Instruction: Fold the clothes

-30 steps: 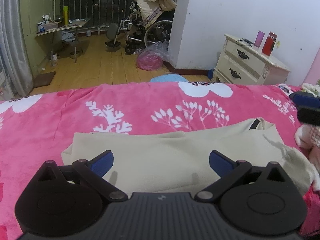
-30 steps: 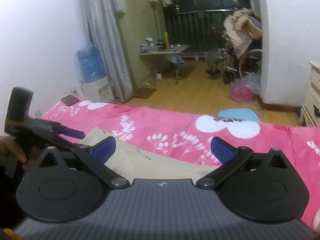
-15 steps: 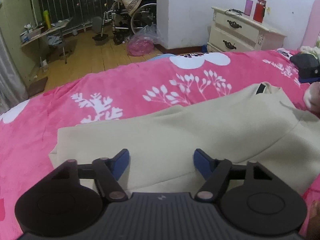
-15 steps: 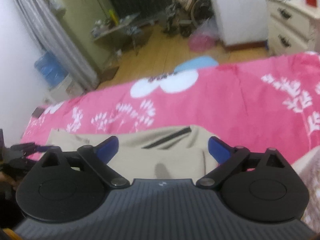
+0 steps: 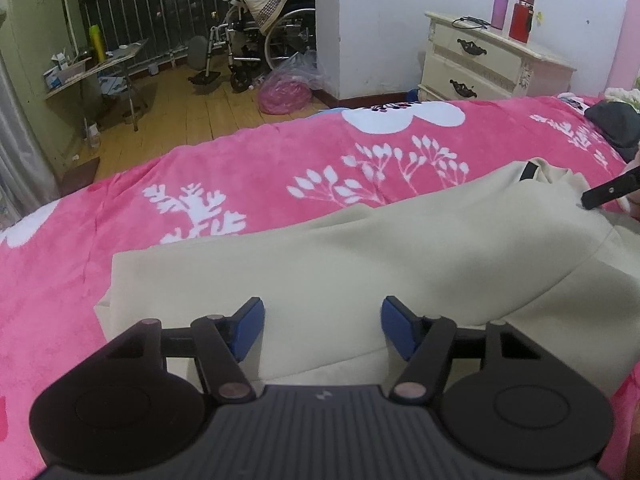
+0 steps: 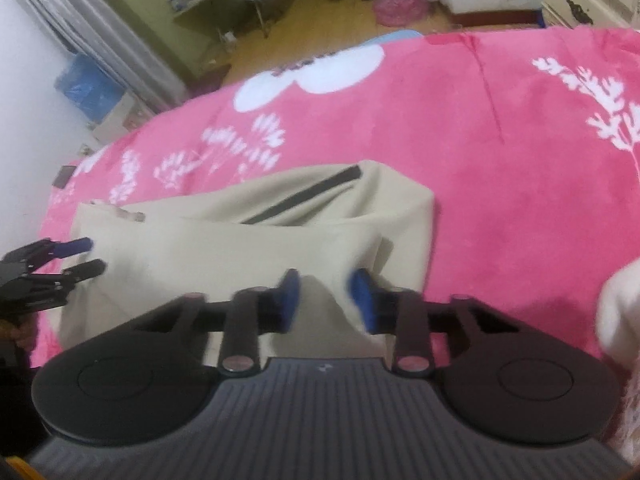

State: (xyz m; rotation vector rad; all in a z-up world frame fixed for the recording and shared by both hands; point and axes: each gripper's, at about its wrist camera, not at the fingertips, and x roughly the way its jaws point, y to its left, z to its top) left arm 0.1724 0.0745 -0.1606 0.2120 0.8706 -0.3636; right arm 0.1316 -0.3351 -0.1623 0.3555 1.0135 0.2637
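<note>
A beige garment (image 5: 360,264) with a black strip (image 6: 304,196) lies flat on the pink floral blanket (image 5: 240,176). My left gripper (image 5: 322,328) hovers over the garment's near edge, open, with cloth under its blue pads but nothing pinched. In the right wrist view it shows at the garment's left end (image 6: 82,257), its fingers apart. My right gripper (image 6: 325,298) is at the other end, its blue pads drawn close with a raised ridge of beige cloth (image 6: 320,284) between them. One right finger (image 5: 612,190) pokes in at the left view's right edge.
A cream nightstand (image 5: 492,64) with a red bottle stands beyond the bed on the right. A wheelchair piled with clothes (image 5: 260,32), a pink bag (image 5: 284,94) and a folding table (image 5: 92,68) are on the wooden floor. A dark garment (image 5: 616,124) lies on the bed's right.
Both grippers dropped toward the garment. The right gripper's pads closed from wide apart onto a ridge of beige cloth. The left gripper's gap narrowed a little and stays open.
</note>
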